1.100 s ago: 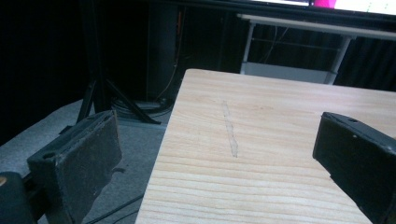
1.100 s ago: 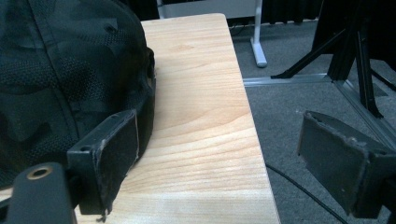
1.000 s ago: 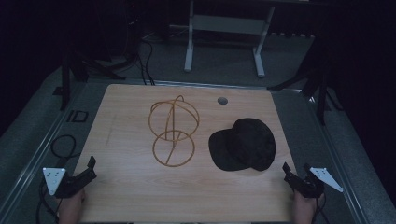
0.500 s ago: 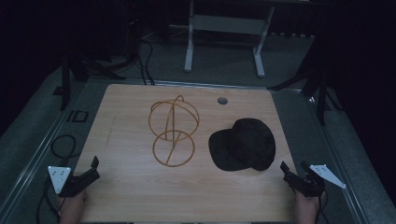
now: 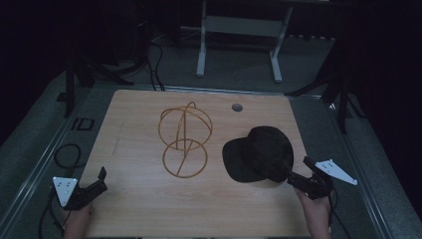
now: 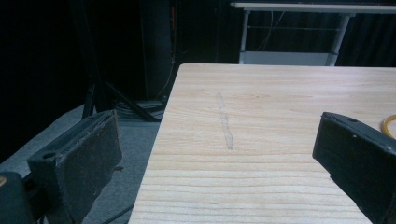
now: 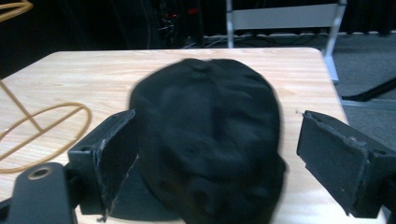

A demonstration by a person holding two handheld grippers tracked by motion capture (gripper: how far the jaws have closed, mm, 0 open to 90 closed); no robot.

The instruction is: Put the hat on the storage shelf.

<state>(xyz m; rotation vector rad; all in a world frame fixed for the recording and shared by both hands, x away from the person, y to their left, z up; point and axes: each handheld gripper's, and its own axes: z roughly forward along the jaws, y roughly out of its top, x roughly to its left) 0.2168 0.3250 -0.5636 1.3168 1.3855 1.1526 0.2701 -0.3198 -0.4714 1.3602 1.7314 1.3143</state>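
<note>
My right gripper (image 5: pixel 297 172) is right up against the black cap (image 5: pixel 261 153), which sits on the right side of the table (image 5: pixel 139 209) beside the gold wire stand (image 5: pixel 184 139); its jaws are spread wide either side of the cap's crown, not pinching it. My left gripper (image 5: pixel 97 181) hangs over the near left corner, jaws wide apart with nothing between them.

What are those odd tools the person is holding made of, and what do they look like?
Each hand holds a black gripper: the left gripper and right gripper have two blocky black jaws with worn flat pads. Each carries a pale grey three-cornered plate dotted with small marks, and a dark cable trails from the left one.
</note>
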